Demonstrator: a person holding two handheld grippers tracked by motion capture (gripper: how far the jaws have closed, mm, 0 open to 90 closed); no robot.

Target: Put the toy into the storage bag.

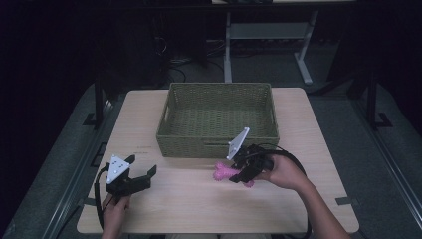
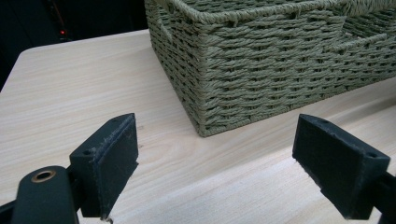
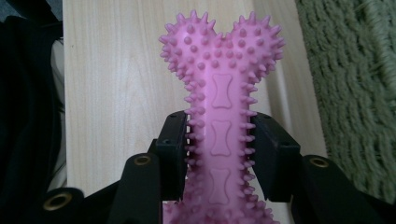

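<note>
**Bone in the right jaws, basket just beyond**

Dark floor and desk legs frame a pale wooden table (image 1: 199,199), where a green woven basket (image 1: 217,119) sits toward the far edge. Near its front wall, the right gripper (image 1: 245,174) is clamped on a pink spiked toy bone (image 1: 225,172). In the right gripper view the two black pads press on the bone's shaft from either side, and its knobbed end (image 3: 222,46) juts straight out ahead of the jaws, so the long axis runs along the gripper's own line of sight rather than across it.

The relation that matters is bone to basket. From the high view, the bone lies roughly parallel to the basket's front wall, with that wall just beyond it, near but not touching as far as can be told. In the right gripper view the weave shows along the right edge (image 3: 355,93), so the basket lies to the side of the jaws, not ahead. Judged from this, the carry calls for a lift over the rim and a move sideways to the bone's axis (the opening looks wide enough to take the bone either way round).

The left gripper (image 1: 130,177) rests well apart on the table's near left, jaws spread wide on nothing, facing a corner of the basket (image 2: 203,126). The right hand (image 1: 283,172) is plainly the nearer one.
</note>
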